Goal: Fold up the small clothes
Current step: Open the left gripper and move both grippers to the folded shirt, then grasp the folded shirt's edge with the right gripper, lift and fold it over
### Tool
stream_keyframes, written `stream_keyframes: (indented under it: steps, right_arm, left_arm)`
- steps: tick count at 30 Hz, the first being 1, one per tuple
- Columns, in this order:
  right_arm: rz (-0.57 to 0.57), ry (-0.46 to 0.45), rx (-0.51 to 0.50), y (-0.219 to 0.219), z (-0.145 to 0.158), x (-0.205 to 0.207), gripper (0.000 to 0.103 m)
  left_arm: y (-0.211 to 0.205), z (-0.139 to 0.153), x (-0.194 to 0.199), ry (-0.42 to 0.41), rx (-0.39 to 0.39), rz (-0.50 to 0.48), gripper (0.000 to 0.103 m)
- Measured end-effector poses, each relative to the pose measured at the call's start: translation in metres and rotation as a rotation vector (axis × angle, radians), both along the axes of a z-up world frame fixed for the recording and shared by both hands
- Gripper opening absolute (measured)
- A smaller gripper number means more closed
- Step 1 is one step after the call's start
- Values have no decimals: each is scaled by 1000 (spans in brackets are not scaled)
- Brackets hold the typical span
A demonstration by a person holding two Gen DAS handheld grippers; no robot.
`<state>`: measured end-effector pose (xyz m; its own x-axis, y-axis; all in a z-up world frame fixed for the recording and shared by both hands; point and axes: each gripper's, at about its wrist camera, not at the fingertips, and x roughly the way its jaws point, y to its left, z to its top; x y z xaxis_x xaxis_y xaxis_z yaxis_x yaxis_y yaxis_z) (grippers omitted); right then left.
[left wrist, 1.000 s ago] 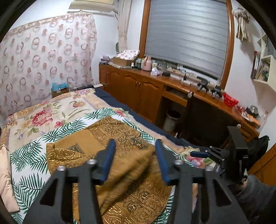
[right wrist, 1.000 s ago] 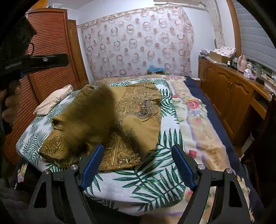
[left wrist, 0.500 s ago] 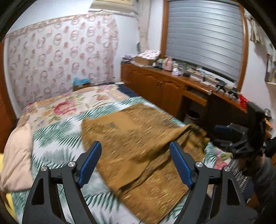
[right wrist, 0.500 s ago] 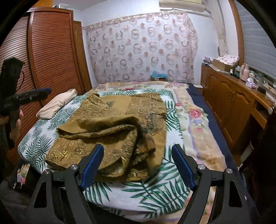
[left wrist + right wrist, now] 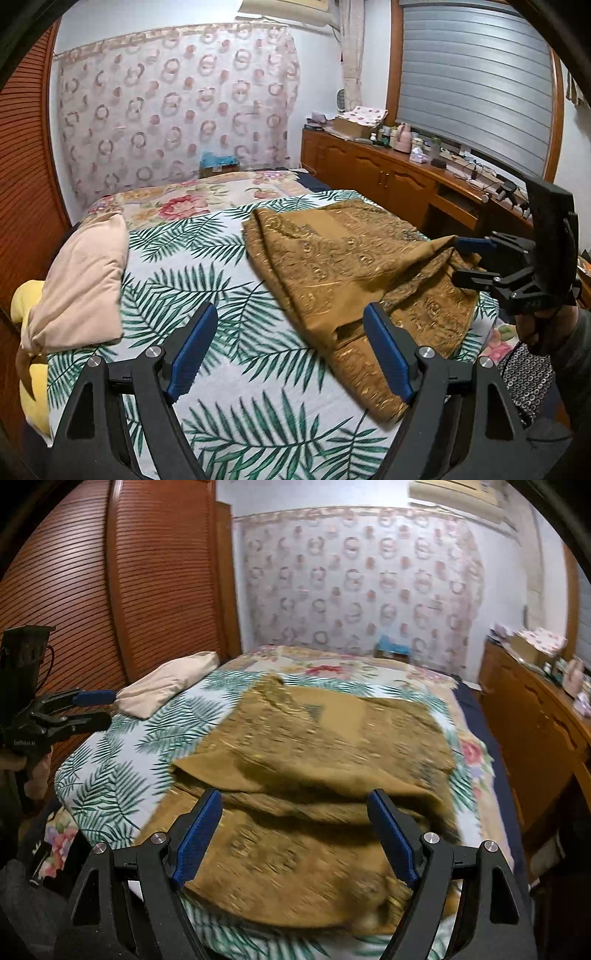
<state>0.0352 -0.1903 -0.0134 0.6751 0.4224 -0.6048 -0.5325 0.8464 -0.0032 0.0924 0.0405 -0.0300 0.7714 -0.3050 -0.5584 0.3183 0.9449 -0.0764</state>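
Observation:
A mustard-gold patterned garment (image 5: 351, 266) lies partly folded on the palm-leaf bed sheet (image 5: 207, 273); it also shows in the right wrist view (image 5: 325, 775), blurred. My left gripper (image 5: 291, 354) is open and empty, above the sheet just left of the garment's near edge. My right gripper (image 5: 295, 834) is open and empty, low over the garment's near end. In the left wrist view the right gripper (image 5: 469, 262) hovers open at the garment's right edge. In the right wrist view the left gripper (image 5: 92, 709) is off the bed's left side.
A beige pillow (image 5: 81, 280) lies at the bed's left, over something yellow (image 5: 29, 376). A wooden cabinet counter (image 5: 399, 173) with bottles runs along the right. A slatted wooden wardrobe (image 5: 110, 590) stands on the left. A patterned curtain (image 5: 177, 107) hangs behind.
My left gripper let go of the garment, opened wide and swung left, away from it. The garment dropped and settled on the bed. My right gripper moved in closer over the garment's near end.

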Motion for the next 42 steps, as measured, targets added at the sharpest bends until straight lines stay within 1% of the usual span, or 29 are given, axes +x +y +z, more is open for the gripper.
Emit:
stream_keyframes:
  steps: [6,11,15,17,19,22,24,25,26,27,28,29,30,32,35,39,42]
  right_arm:
    - [88,25,-14,35,-6,20,83]
    - [153,70,-20,58,-16,45,83]
    - [207,111,-46,78,-26,60,83]
    - [231,133,-57,84,-31,66,78]
    - [242,150,-77,89,-37,73,76]
    - [239,168,-126,95,-45,82,72]
    - [227,177,-160,97,-50,89,67]
    - [221,182,-173,97,-52,94,59]
    - [213,186,-189,94,-54,98,42]
    - [211,185,-195,93,-54,101,29]
    - [211,183,-197,90,-52,104,14]
    - [214,185,-190,87,-49,107,9]
    - [217,183,-171,84,-44,109,6]
    - [212,157,-145,75,-29,114,5]
    - [176,98,-133,56,-1,126,4]
    - [104,20,-155,28,35,154,4]
    - [23,-22,-188,6,55,182,3]
  left_arm:
    - [13,-9,-1,14,-9,26,82]
    - [31,-12,-2,16,-30,54,82]
    - [39,-13,-3,14,-44,76,82]
    - [41,-14,-4,14,-49,82,82]
    - [43,-16,-4,14,-51,86,82]
    - [46,-18,-4,18,-57,91,82]
    - [47,-20,-4,22,-61,92,82]
    - [48,-21,-5,24,-62,93,82]
    - [48,-23,-5,25,-64,93,82]
    - [49,-23,-5,27,-65,93,82]
    - [49,-24,-5,28,-65,93,82]
    - [48,-23,-5,28,-65,93,82]
    - [49,-24,-6,28,-65,93,82]
    - [49,-23,-7,27,-66,92,82]
    - [49,-24,-7,28,-68,93,82]
    - [48,-23,-8,29,-70,89,82]
    - [48,-23,-8,32,-73,84,82]
